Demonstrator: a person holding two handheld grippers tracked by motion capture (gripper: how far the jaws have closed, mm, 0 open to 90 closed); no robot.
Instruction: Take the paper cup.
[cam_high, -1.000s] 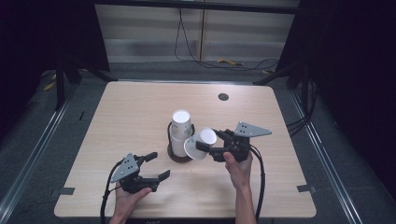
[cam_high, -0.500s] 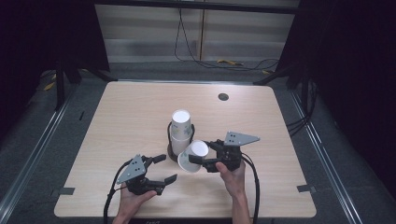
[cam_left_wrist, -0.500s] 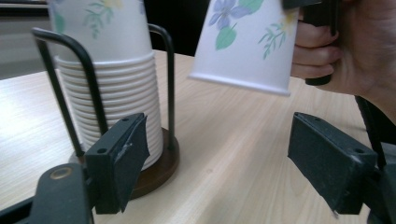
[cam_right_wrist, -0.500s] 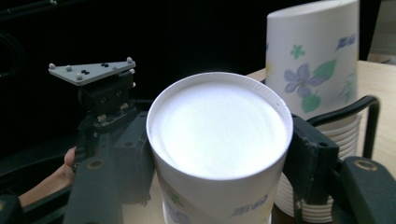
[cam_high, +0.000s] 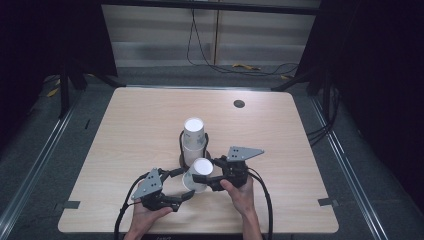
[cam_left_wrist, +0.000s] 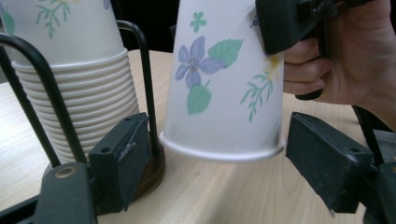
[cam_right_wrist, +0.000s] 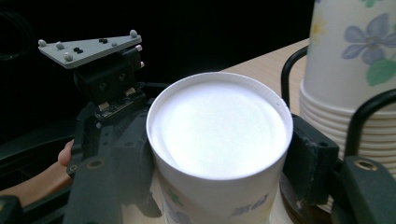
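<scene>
A flowered paper cup hangs upside down, slightly tilted, its rim just above the table. My right gripper is shut on the cup's upper part, one jaw on each side. My left gripper reaches in from the left at rim height. The cup sits between its pads with a small gap on each side, and its jaws have just been closing. Behind stands a stack of matching cups in a black wire holder.
The wooden table has a small dark round hole near its far edge. The wire holder stands right beside my left gripper's left pad. Cables trail from both grippers toward the table's front edge.
My right gripper has brought the upside-down cup down and toward the front of the table, next to the left gripper. The left jaws have narrowed around the cup's rim.
</scene>
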